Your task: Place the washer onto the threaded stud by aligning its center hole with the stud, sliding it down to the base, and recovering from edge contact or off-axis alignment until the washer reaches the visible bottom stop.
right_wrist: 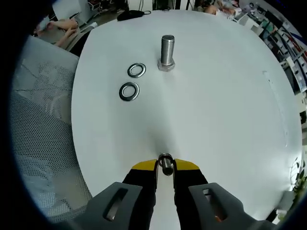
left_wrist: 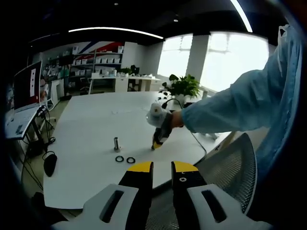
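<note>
Beside the upright threaded stud (right_wrist: 167,52) on the white table (right_wrist: 216,120) lie two washers (right_wrist: 136,70) (right_wrist: 129,91); a third washer (right_wrist: 165,164) sits pinched in the right gripper (right_wrist: 165,166). Left gripper view adds the left gripper (left_wrist: 162,167), jaws slightly parted, holding nothing

No text, label, brand, number or sign is legible on anything in the left or right gripper view.

A silver threaded stud (right_wrist: 167,52) stands upright on its hex base. Two flat metal washers (right_wrist: 136,70) (right_wrist: 129,91) lie beside it. A third washer (right_wrist: 165,164) sits edge-up between yellow-tipped jaws.
</note>
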